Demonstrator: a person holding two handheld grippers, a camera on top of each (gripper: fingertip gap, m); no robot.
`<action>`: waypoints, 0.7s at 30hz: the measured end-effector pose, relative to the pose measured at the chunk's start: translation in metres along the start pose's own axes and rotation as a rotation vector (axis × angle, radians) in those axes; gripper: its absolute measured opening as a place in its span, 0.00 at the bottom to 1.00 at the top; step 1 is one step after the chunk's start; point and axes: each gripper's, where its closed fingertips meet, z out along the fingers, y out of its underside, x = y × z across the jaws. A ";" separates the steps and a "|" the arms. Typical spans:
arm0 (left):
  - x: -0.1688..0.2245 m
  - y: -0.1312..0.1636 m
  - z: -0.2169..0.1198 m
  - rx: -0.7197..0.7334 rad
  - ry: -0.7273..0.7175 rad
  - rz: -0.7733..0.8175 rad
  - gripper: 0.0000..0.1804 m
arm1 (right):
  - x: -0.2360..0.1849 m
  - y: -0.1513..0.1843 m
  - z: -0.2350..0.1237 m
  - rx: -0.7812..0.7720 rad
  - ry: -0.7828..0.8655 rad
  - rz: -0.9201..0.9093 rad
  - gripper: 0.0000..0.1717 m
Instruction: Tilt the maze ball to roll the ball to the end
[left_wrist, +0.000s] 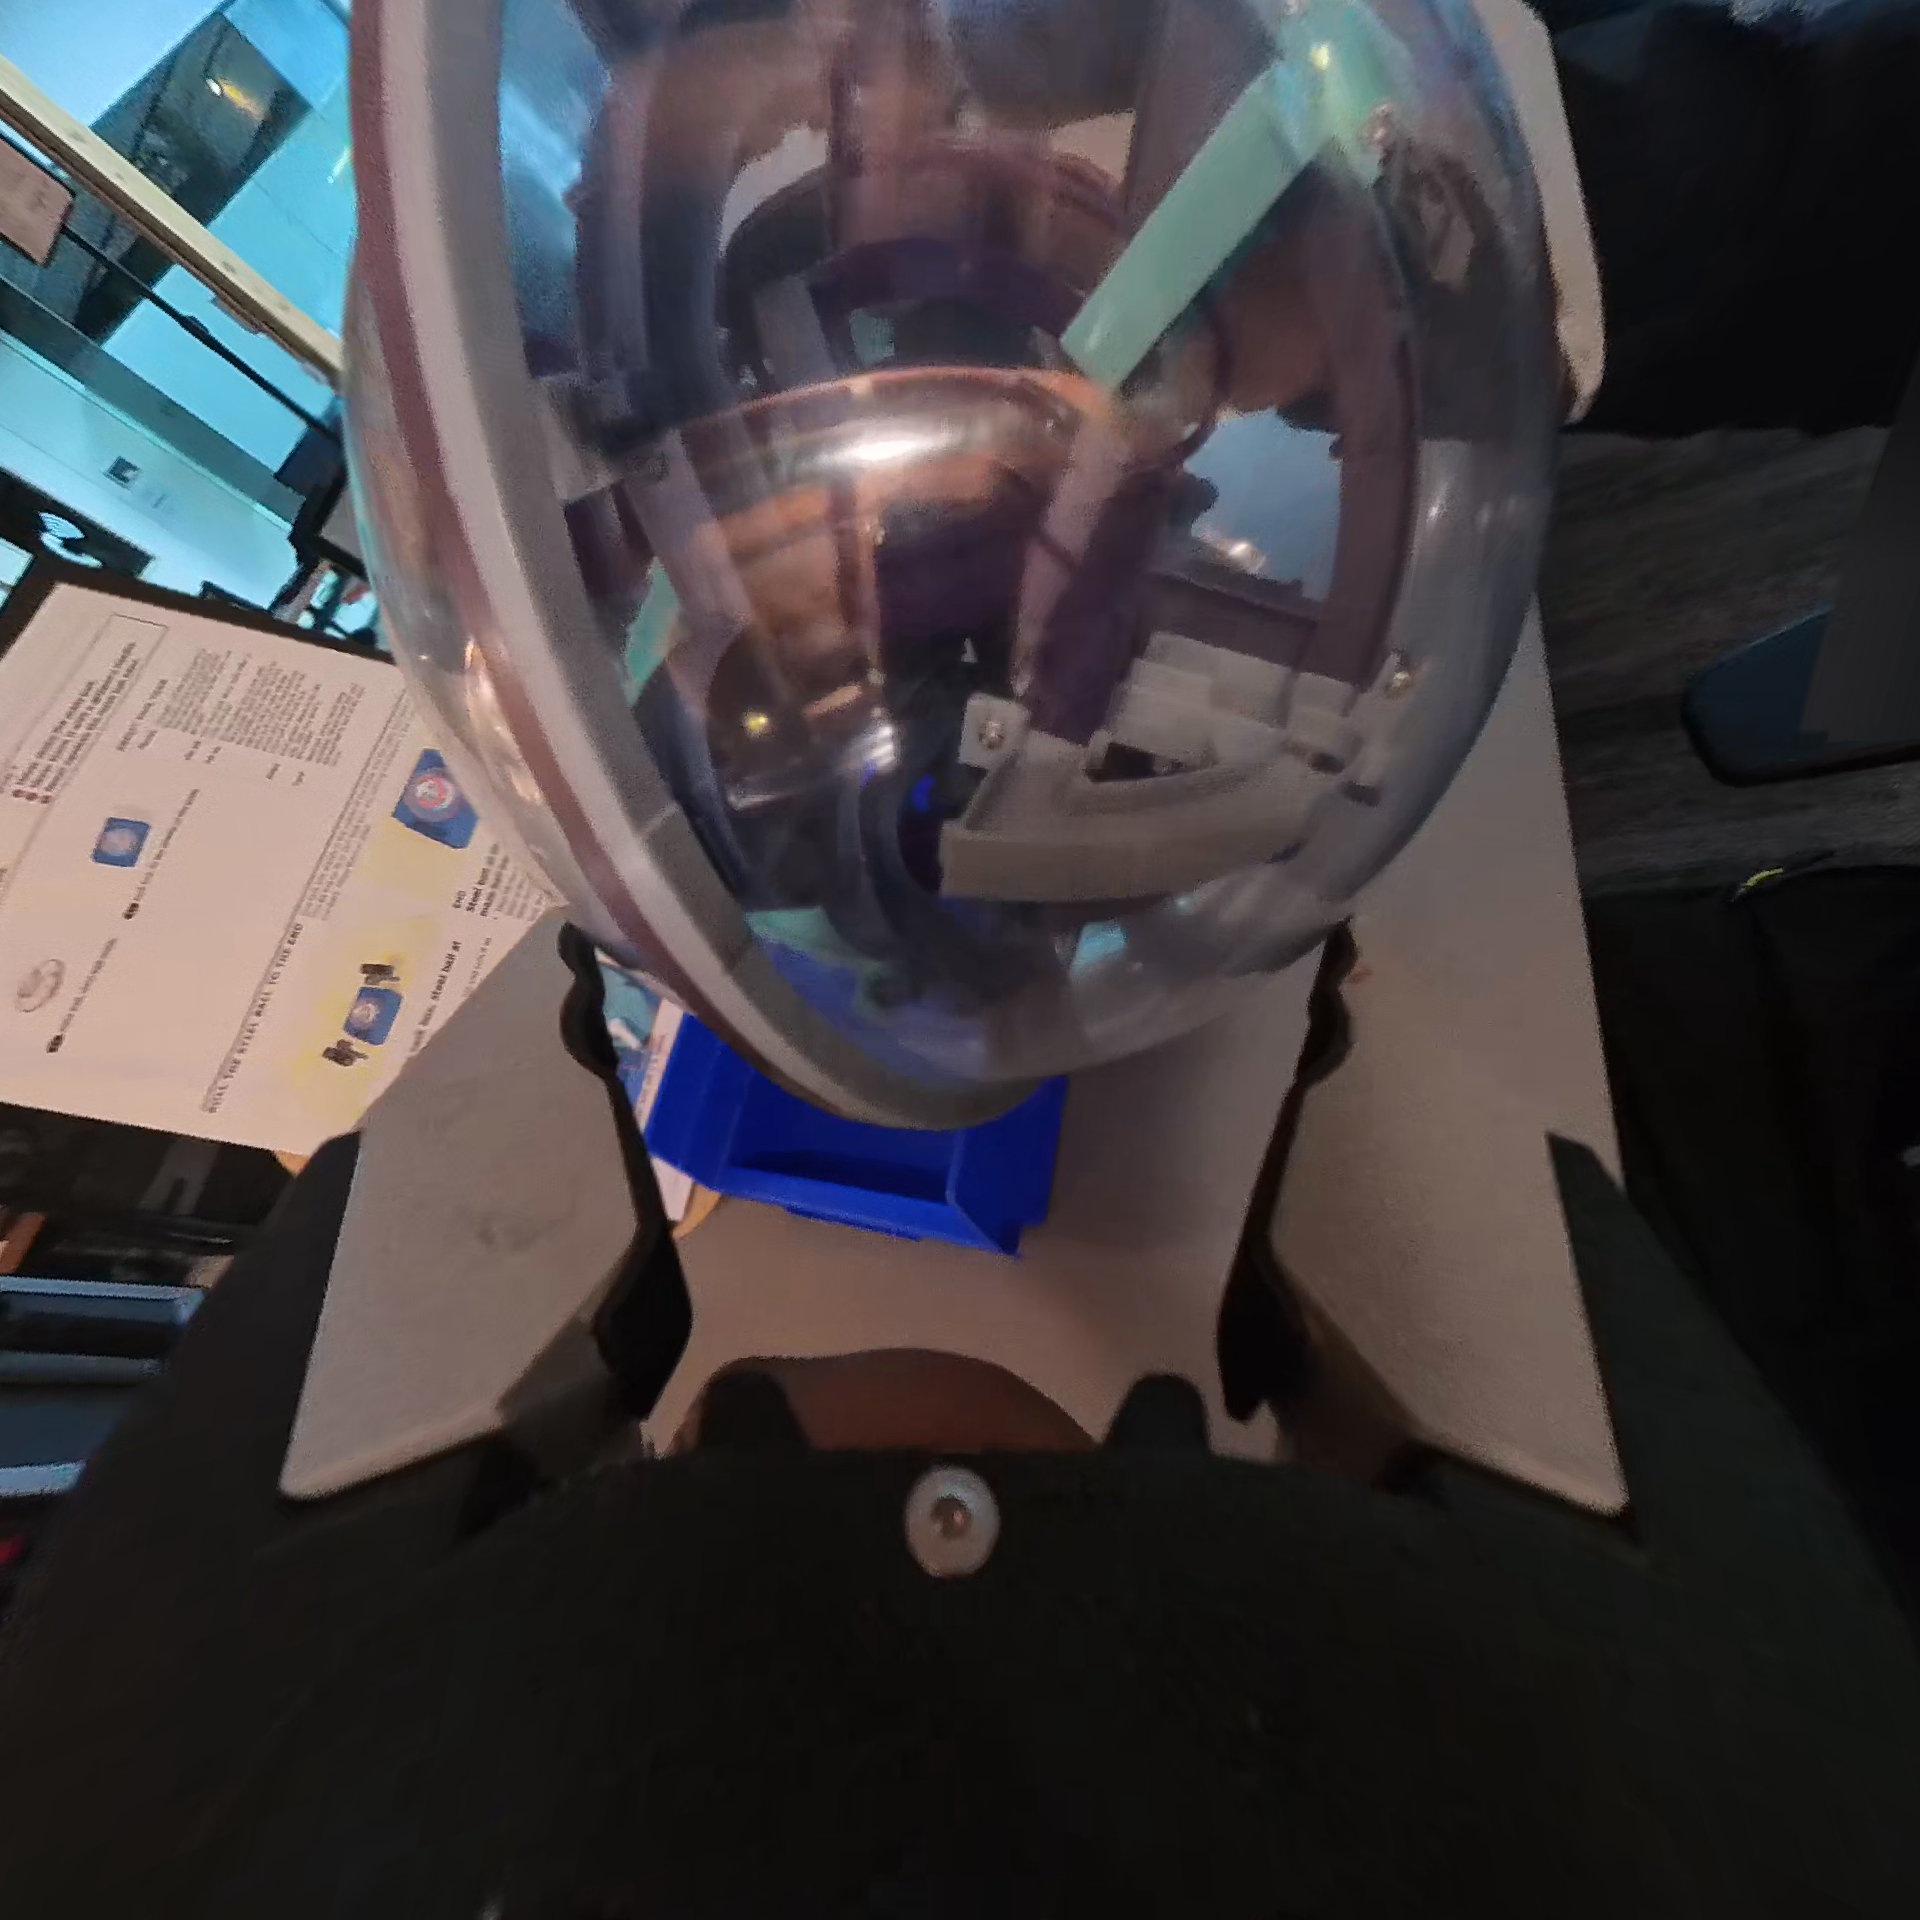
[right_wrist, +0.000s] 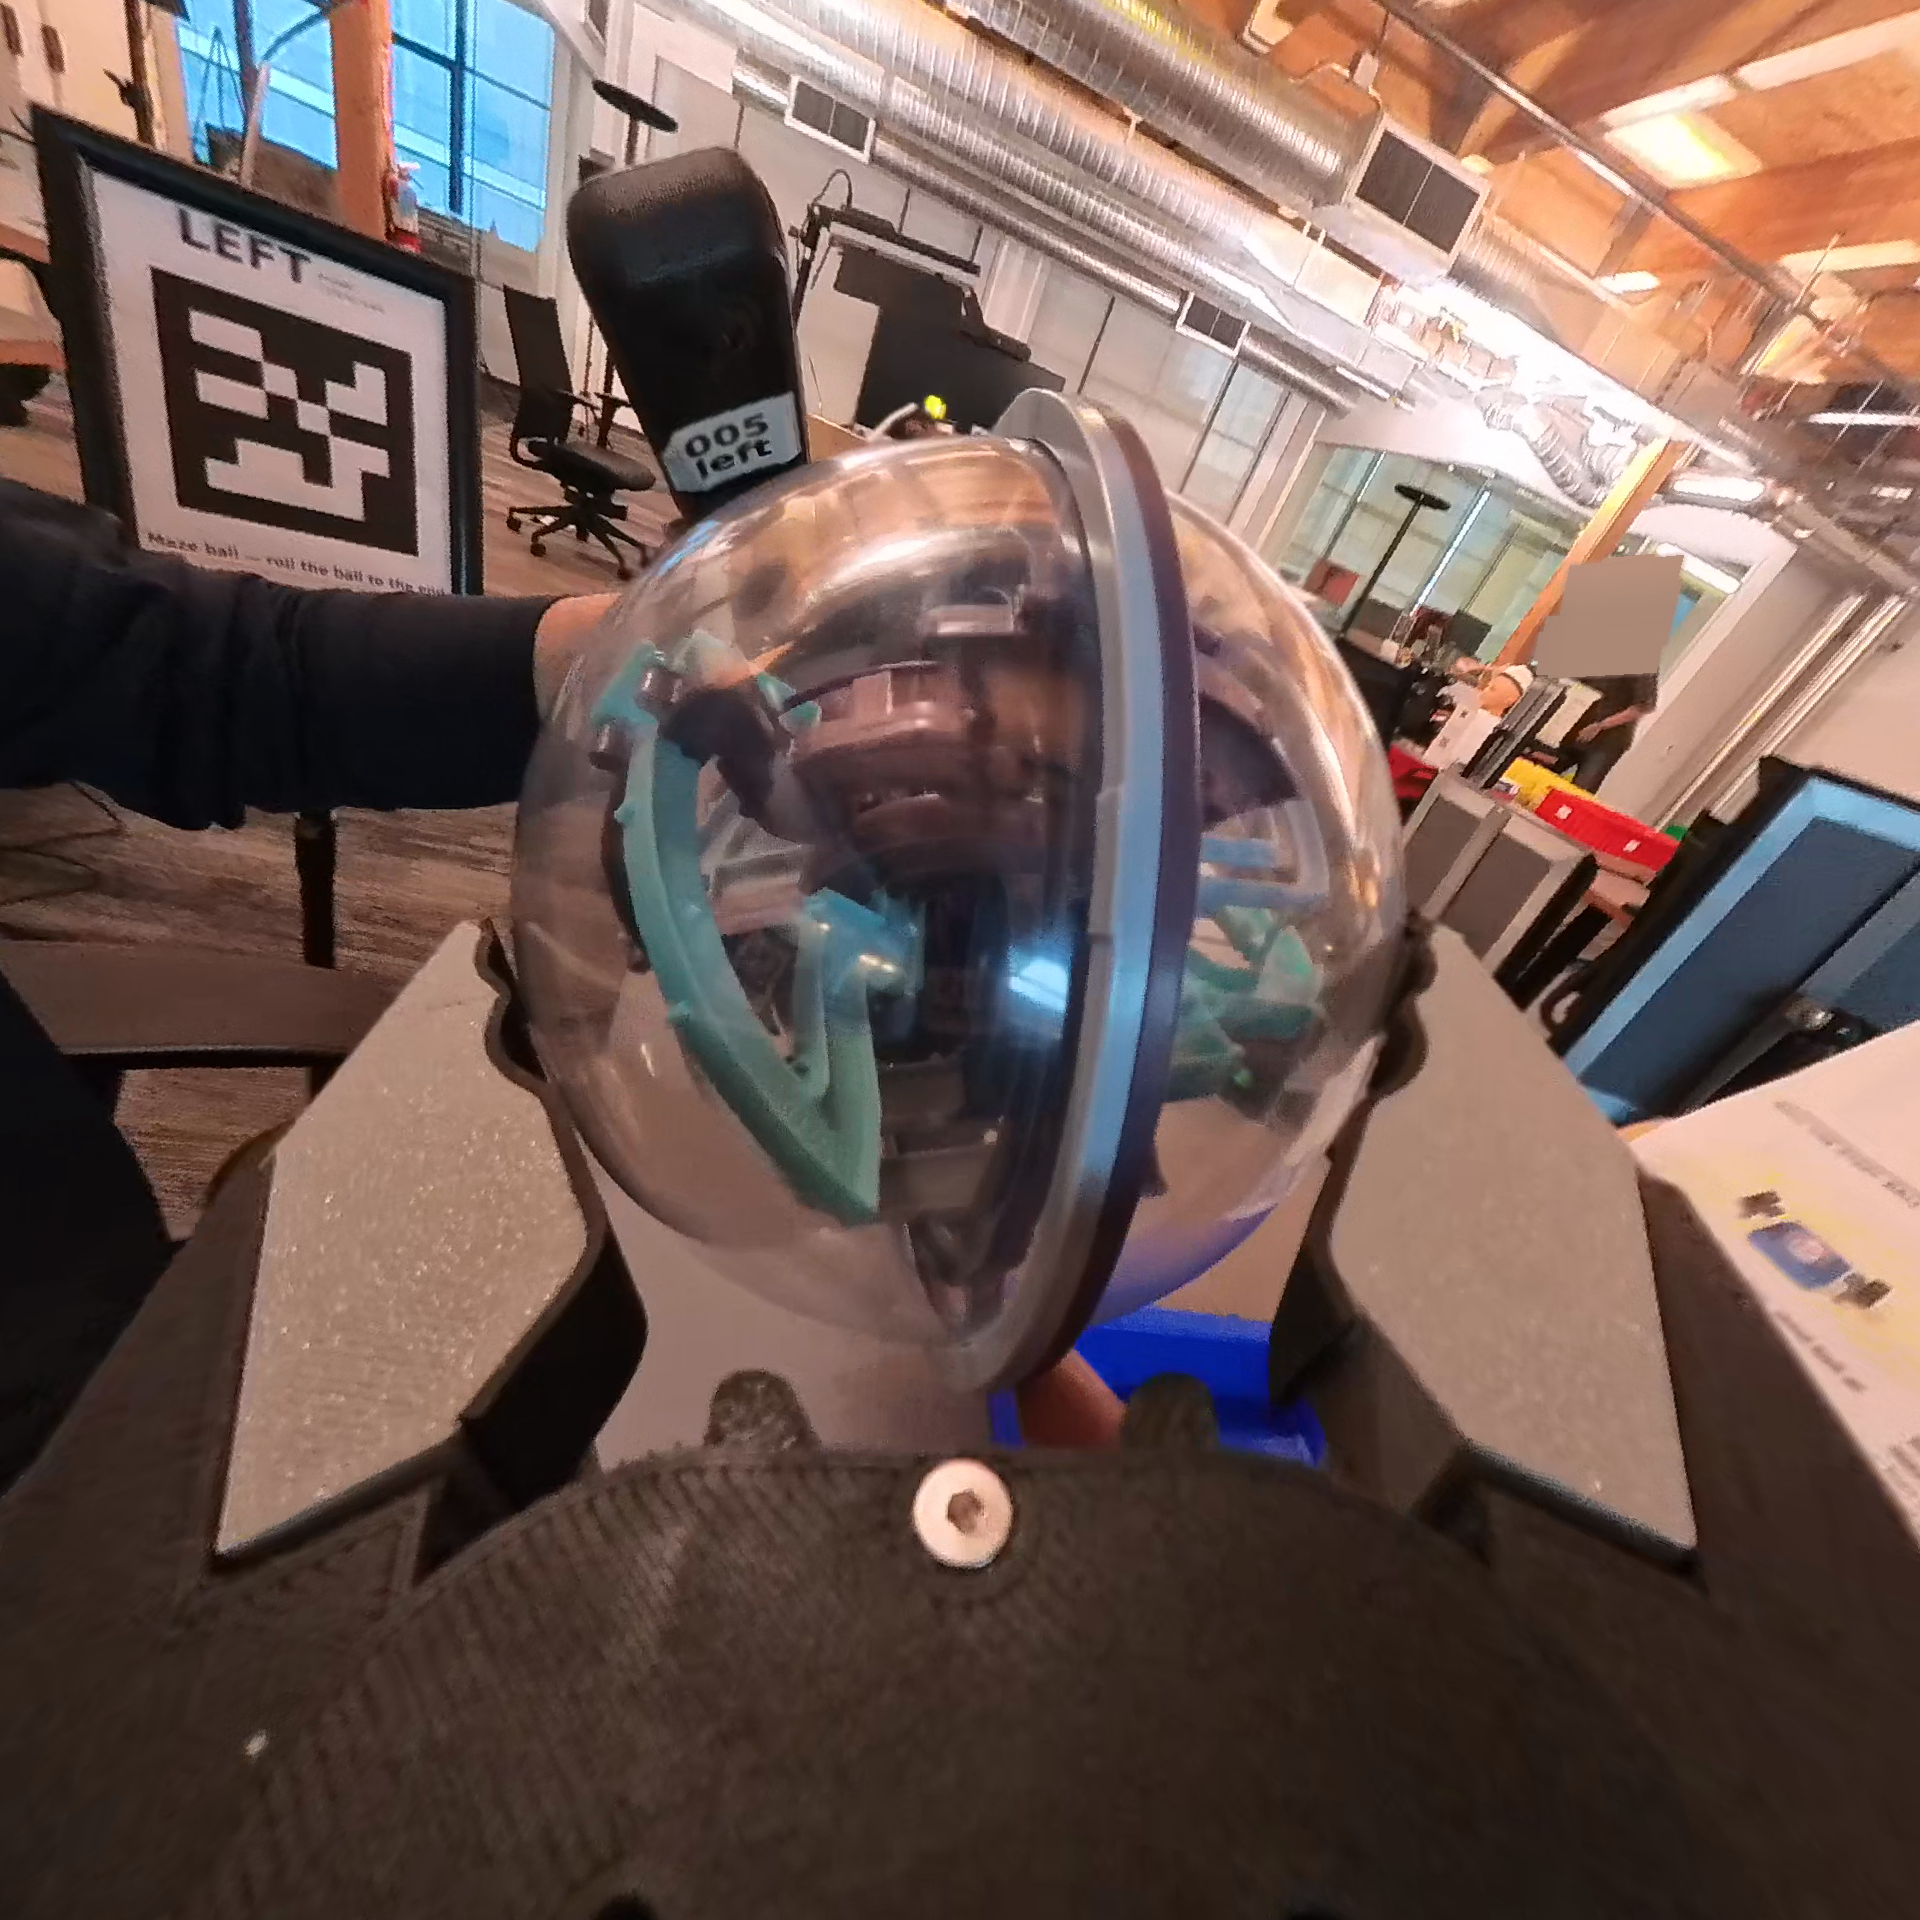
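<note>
maze ball (right_wrist: 935, 914): clear sphere, grey-and-purple equator band, teal, purple and grey tracks inside
pose: band tilted, running near vertical
place: lifted above blue bin (left_wrist: 862, 1153), pinched between both grippers' fingers
inner ball: cannot tell

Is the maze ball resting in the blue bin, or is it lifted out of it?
Lifted out. The maze ball is gripped between the right gripper fingers, above the blue bin, which lies beneath it on the table.

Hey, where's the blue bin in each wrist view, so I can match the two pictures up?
Left wrist view: blue bin low centre, on the table under the maze ball.
Right wrist view: blue bin low, right of centre, mostly hidden.
Shared landmark: the maze ball's grey seam ring, directly above the bin.
</note>
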 end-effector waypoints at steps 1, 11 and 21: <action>-0.001 0.000 0.000 -0.007 -0.008 0.009 0.73 | 0.000 -0.003 0.000 0.007 0.003 -0.016 0.91; 0.002 -0.003 -0.004 0.010 -0.005 0.026 0.74 | -0.004 0.001 -0.001 0.067 -0.006 -0.003 0.91; -0.005 -0.021 -0.012 0.019 0.014 0.007 0.74 | 0.000 -0.015 -0.004 0.123 -0.022 0.047 0.91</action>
